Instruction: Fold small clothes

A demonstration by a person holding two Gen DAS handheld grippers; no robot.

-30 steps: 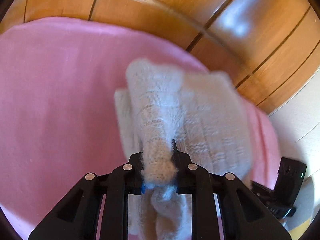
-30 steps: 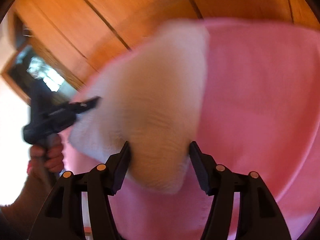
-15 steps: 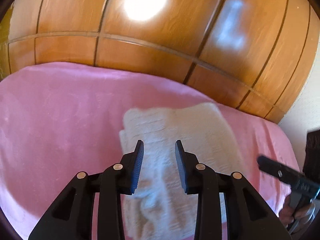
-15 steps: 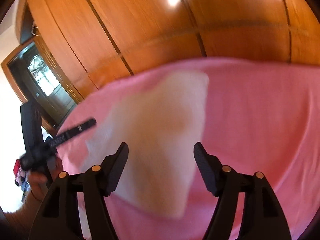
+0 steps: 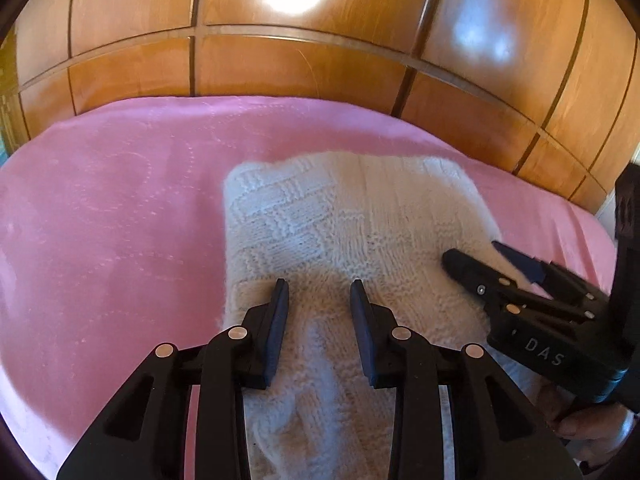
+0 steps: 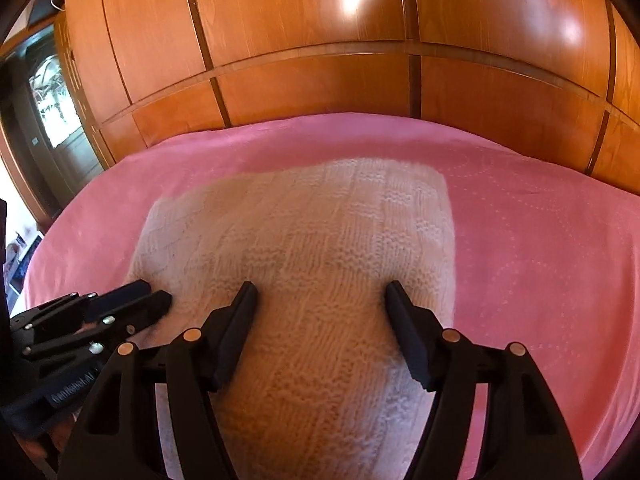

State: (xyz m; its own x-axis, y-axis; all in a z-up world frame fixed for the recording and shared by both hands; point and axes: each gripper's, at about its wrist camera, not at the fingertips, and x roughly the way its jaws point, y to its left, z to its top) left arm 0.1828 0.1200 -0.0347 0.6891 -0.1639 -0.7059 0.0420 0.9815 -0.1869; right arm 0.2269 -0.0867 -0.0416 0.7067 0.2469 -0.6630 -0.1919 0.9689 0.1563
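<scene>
A cream knitted garment lies folded on the pink bedspread. My left gripper is open and empty just above the garment's near part. My right gripper is also open and empty, its fingers wide apart over the same garment. In the left wrist view the right gripper reaches in from the right, over the garment's right edge. In the right wrist view the left gripper comes in from the left at the garment's left edge.
The pink bedspread covers the whole bed. A glossy wooden wardrobe wall stands right behind the bed. A dark doorway with a glass panel shows at far left in the right wrist view.
A second ago my left gripper was shut on a fold of the garment; it has let go. Both grippers pulled back, and the garment now lies flat.
</scene>
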